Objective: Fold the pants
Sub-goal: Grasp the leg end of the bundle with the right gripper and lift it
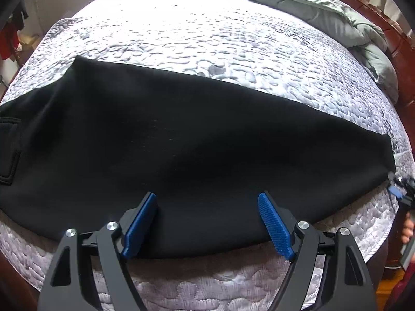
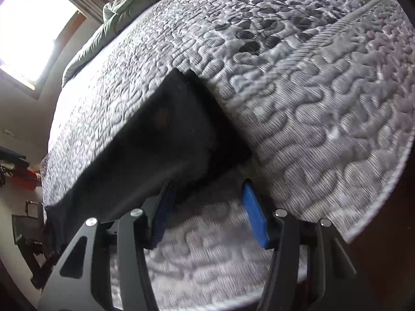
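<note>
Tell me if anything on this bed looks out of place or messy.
The green duvet is bunched in a heap at the far end of the mattress, not spread. The black pants lie flat near the front edge. Nothing looks spilled or damaged.

Daylight is admitted through a window [image 2: 33, 28] at the upper left of the right wrist view, where the pane is blown out to plain white. In the left wrist view the far part of the mattress [image 1: 207, 33] is washed out by the same glare. The black pants [image 1: 181, 142] are rendered as an almost featureless dark mass, with little fold detail recovered. Strong fisheye bending is seen in both views, and the corners are vignetted to black. The left wrist view is fairly sharp; the right wrist view is smeared by motion blur, most heavily along the lower mattress edge.
</note>
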The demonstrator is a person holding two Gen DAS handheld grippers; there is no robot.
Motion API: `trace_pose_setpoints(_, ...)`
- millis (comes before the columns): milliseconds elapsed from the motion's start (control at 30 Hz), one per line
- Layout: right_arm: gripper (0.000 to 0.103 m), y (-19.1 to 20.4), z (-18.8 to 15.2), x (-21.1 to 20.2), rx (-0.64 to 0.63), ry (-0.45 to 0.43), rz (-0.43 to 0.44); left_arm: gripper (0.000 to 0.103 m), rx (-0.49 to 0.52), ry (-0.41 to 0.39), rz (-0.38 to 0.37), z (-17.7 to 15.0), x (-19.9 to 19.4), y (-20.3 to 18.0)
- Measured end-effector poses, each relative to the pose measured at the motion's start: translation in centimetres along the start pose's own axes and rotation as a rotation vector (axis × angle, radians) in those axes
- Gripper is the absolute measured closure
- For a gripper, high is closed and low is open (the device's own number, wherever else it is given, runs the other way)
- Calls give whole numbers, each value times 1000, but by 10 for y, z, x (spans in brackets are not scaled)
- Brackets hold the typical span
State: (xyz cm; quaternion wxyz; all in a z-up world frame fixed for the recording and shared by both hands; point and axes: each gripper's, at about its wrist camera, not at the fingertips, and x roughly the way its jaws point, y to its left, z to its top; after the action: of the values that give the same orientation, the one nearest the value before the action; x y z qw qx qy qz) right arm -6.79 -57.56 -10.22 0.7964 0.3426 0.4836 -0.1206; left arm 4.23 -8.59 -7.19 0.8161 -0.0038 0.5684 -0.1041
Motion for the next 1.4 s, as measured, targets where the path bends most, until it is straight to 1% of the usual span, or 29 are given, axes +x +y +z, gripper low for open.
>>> trace_pose_setpoints(100,48,-1,10,13,26,-6,27,22,-4,-1,-13,1,0,-2)
trace_pose_setpoints(167,60,3,15,18,5,-18,22,22,-13,-3,-25,3,0,-4)
trace_pose_setpoints(200,88,5,17,19,-6,-19,40,22,-13,-4,-27,4,0,-6)
trace_pose_setpoints(233,93,6,19,19,-3,-11,98,22,-12,-7,-26,6,0,-7)
trace_pose_setpoints(267,94,8,22,15,0,-27,113,22,-7,-16,-24,8,-1,-10)
trace_pose_setpoints(333,94,16,27,2,-50,-67,130,22,-2,-41,-12,11,-4,-13)
trace_pose_setpoints(433,94,25,28,-35,-86,-169,224,22,-5,-110,7,13,-13,-14)
trace_pose_setpoints(467,94,25,27,-41,-87,-195,235,21,0,-122,18,14,-13,-14)
trace_pose_setpoints(500,94,24,25,-42,-86,-204,223,19,6,-124,34,14,-10,-14)
trace_pose_setpoints(533,94,22,22,-36,-87,-195,185,18,10,-114,47,14,-6,-13)
trace_pose_setpoints(567,94,19,22,-29,-84,-171,152,18,8,-80,55,14,6,-11)
trace_pose_setpoints(600,94,11,20,-11,-58,-113,101,18,6,-20,54,13,22,-7)
trace_pose_setpoints(633,94,4,17,5,-29,-67,70,18,14,-10,54,12,28,-5)
trace_pose_setpoints(667,94,-2,14,18,-11,-38,45,18,30,-28,59,11,26,-6)
trace_pose_setpoints(733,94,-6,8,18,7,-62,65,18,32,-34,43,11,17,-8)
trace_pose_setpoints(767,94,-4,7,12,3,-78,75,18,16,-44,11,11,10,-6)
trace_pose_setpoints(833,94,-2,6,7,-7,-93,80,17,0,-68,6,10,6,-1)
trace_pose_setpoints(867,94,-3,6,12,-3,-67,50,17,-2,-61,22,10,13,5)
trace_pose_setpoints(900,94,-3,9,17,2,-39,25,17,0,-29,26,11,24,8)
trace_pose_setpoints(933,94,-2,10,21,6,-29,10,16,26,-17,26,12,32,8)
trace_pose_setpoints(967,94,1,12,21,8,-26,1,16,55,-34,39,12,29,5)
trace_pose_setpoints(1033,94,10,14,11,1,-41,-14,16,50,-34,23,14,20,3)
trace_pose_setpoints(1100,94,22,14,-1,-22,-64,-26,15,-13,-46,-34,16,7,13)
trace_pose_setpoints(1167,94,34,14,-14,-44,-90,-31,15,-48,-63,-48,13,-2,23)
trace_pose_setpoints(1267,94,47,10,-28,-89,-129,-44,15,-78,-88,-26,5,-17,42)
trace_pose_setpoints(1333,94,68,6,-41,-139,-161,-57,15,-93,-100,1,-2,-24,53)
trace_pose_setpoints(1400,94,90,3,-48,-176,-177,-45,15,-122,-113,34,-7,-31,68)
